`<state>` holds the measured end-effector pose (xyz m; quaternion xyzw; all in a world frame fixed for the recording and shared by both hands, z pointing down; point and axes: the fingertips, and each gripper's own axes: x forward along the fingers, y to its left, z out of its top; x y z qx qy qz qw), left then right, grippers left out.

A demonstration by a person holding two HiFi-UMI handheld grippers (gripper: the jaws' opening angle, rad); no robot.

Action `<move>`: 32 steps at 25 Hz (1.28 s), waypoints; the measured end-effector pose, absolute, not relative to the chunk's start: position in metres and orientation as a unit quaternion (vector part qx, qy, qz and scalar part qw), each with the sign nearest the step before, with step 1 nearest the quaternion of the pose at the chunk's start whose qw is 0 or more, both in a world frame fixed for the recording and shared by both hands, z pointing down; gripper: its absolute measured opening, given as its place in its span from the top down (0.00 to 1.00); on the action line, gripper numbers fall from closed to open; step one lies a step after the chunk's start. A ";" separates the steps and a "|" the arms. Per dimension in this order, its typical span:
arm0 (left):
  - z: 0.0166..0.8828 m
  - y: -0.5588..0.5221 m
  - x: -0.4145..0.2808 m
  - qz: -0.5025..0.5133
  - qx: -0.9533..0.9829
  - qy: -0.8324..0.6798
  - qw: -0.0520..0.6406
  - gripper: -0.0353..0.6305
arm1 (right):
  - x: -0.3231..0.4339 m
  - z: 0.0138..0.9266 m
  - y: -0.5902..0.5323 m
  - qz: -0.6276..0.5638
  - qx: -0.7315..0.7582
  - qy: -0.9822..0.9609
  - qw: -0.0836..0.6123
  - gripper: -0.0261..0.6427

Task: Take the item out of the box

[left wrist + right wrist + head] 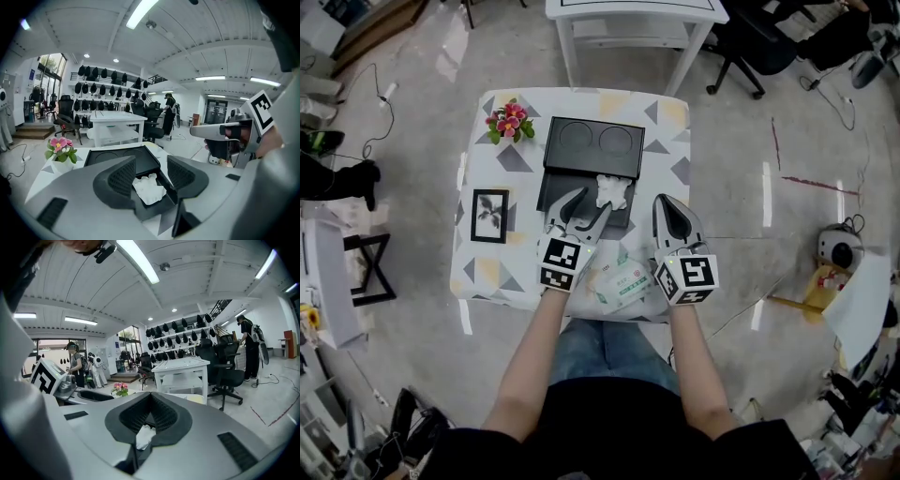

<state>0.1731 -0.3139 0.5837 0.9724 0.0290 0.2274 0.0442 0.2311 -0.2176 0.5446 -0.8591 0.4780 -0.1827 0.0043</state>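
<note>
We see the black box [555, 192] lying open at the middle of the patterned surface [670, 141]. Its lid [592, 141], with two round recesses, is folded back toward 12 o'clock. The crumpled white cloth [611, 190] is inside the box base, toward its 1 o'clock corner. The left tool [589, 208] hangs over the base with its jaws wide apart and nothing held. In the left gripper view the cloth lies below and between them (whether either jaw touches it we cannot tell). The right tool [673, 204] sits just beside the box at 3 o'clock, its jaws pressed together and empty. A pack of wipes [623, 284] lies at 6 o'clock, a framed picture [490, 216] at 9 and potted pink flowers [510, 122] at 10.
</note>
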 end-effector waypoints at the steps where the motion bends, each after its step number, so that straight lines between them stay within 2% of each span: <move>1: 0.590 -0.316 0.179 0.237 0.970 0.030 0.044 0.62 | 0.235 0.548 -0.222 -0.185 -0.857 0.480 0.002 0.96; 10: 0.669 -0.317 0.211 0.353 0.933 0.056 0.042 0.62 | 0.262 0.583 -0.257 -0.206 -0.843 0.496 -0.037 0.96; 15: 0.707 -0.313 0.215 0.431 0.899 0.076 -0.008 0.70 | 0.270 0.596 -0.263 -0.212 -0.840 0.497 -0.052 0.96; 26: 0.754 -0.299 0.207 0.523 0.842 0.123 -0.043 0.71 | 0.275 0.609 -0.265 -0.223 -0.833 0.502 -0.061 0.96; 32: 0.755 -0.295 0.207 0.524 0.839 0.133 -0.062 0.82 | 0.276 0.611 -0.262 -0.226 -0.833 0.501 -0.062 0.96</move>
